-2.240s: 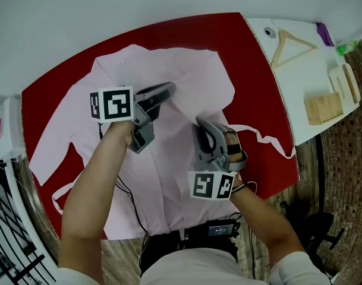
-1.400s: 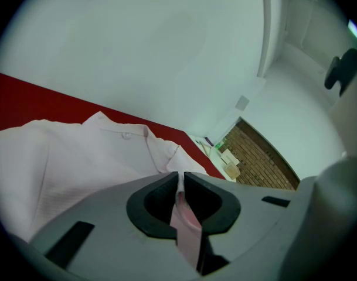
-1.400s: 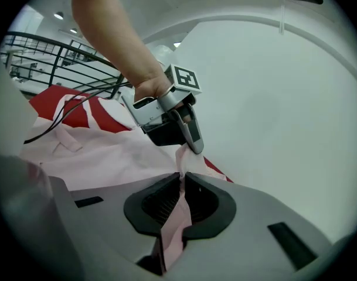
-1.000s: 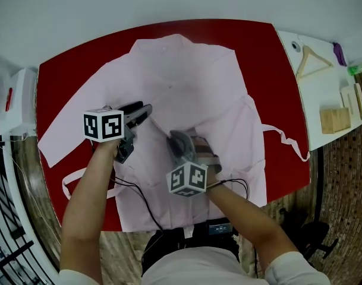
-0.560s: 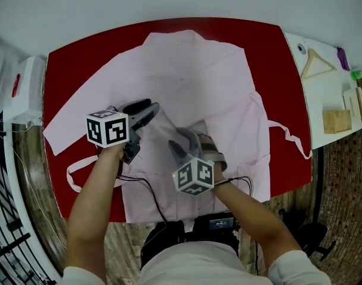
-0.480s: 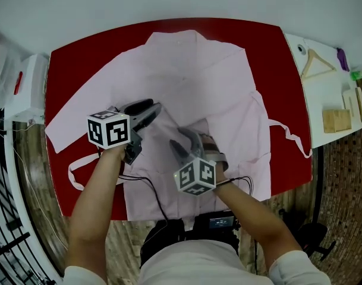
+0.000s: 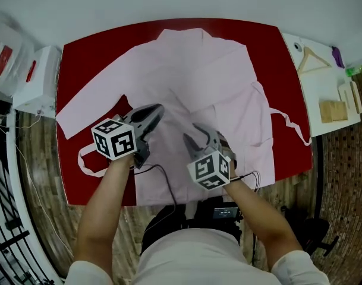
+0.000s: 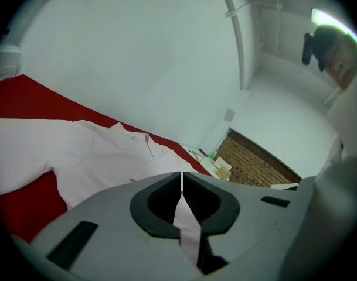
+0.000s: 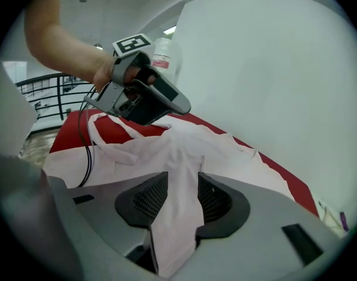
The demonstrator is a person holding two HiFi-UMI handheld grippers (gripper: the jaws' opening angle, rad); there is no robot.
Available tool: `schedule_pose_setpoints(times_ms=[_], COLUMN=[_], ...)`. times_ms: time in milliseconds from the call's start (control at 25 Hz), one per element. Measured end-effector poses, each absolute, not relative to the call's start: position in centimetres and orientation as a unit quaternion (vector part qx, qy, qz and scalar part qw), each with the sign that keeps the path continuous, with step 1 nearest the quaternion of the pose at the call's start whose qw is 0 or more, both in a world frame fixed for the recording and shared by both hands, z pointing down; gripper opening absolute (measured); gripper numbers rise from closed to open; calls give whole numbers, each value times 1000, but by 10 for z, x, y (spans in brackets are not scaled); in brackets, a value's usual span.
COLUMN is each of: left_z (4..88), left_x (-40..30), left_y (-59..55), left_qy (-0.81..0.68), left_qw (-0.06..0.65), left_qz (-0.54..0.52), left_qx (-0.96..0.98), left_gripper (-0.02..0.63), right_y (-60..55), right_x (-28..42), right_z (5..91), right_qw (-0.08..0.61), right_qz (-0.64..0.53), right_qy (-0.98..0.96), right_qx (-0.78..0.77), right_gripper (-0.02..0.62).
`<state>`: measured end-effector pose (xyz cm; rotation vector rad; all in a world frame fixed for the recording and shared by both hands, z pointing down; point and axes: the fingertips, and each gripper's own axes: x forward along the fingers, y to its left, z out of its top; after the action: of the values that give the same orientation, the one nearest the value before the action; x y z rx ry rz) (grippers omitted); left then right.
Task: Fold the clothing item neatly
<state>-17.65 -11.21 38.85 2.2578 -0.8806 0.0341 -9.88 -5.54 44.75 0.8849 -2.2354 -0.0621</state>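
A pale pink garment (image 7: pixel 192 76) with long tie strips lies spread flat on the red table (image 7: pixel 270 52). Over its lower middle, my left gripper (image 7: pixel 154 110) is shut on a thin fold of the pink cloth, which shows pinched between the pads in the left gripper view (image 8: pixel 182 183). Just to its right, my right gripper (image 7: pixel 189 136) has its jaws apart. A wider band of the same cloth (image 9: pixel 181 186) runs loosely through the gap. The left gripper (image 9: pixel 149 98) also appears in the right gripper view, held above the cloth.
A white side table (image 7: pixel 314 79) at the right carries a wooden hanger (image 7: pixel 311 58) and wooden blocks (image 7: pixel 330 110). A white box (image 7: pixel 41 79) stands off the table's left end. Tie strips trail at the left (image 7: pixel 88 159) and right (image 7: pixel 290 123). Black cables (image 7: pixel 163 174) cross the garment's near hem.
The left jaws have closed on a fold of the pink cloth. The right jaws have parted around the cloth they held. Both grippers have stayed close together over the garment's lower middle.
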Motion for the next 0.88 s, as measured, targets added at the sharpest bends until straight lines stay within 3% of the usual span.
schedule_pose_setpoints(times_ms=[120, 320, 880], left_z=[383, 376, 378], left_x=[-177, -183, -252], left_y=[-93, -67, -6], left_qy=[-345, -372, -526], left_qw=[347, 343, 347], left_qz=[0, -18, -59], left_qx=[872, 862, 775], left_gripper=[14, 11, 9], right_y=[-49, -45, -31], right_x=[-94, -88, -115], right_z=[437, 421, 398], right_qw=[353, 345, 301], right_qz=[-20, -42, -80], right_qy=[-865, -863, -912], right_qx=[356, 365, 268], right_gripper=[155, 43, 34])
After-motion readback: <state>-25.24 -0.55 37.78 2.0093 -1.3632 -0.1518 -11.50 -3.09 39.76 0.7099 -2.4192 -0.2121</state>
